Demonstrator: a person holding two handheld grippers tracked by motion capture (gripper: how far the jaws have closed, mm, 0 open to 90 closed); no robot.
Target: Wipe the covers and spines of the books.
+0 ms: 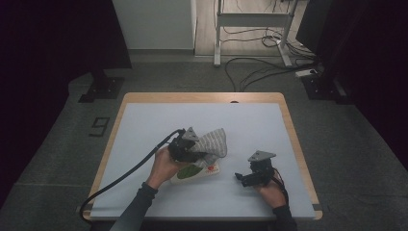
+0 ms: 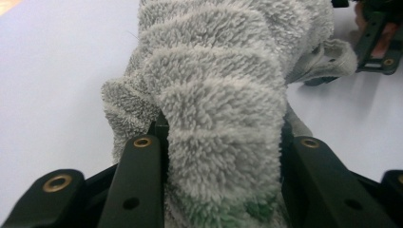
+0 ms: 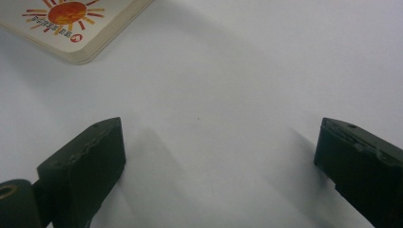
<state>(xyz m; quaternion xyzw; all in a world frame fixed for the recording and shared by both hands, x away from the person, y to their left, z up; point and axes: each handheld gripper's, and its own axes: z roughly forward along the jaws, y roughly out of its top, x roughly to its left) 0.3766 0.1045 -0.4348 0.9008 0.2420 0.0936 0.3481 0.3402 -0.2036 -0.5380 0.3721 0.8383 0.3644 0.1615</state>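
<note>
The left gripper (image 1: pixel 192 155) squeezes a bunch of the fluffy grey towel (image 2: pixel 223 95) between its jaws, holding it up over the picture book (image 1: pixel 197 172) with the sun on it near the middle of the table (image 1: pixel 144 120), while the right gripper (image 1: pixel 248 178) waits wide open just beside them.

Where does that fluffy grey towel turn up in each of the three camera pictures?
High view: the grey towel lies near the table's middle, bunched at the left gripper, over a sun-printed book.
Left gripper view: it sits in the centre, clamped between the two black jaws.
Right gripper view: the towel is not in it.
Shared landmark: the book, whose sun-printed corner sits at the top left of the right gripper view.
</note>
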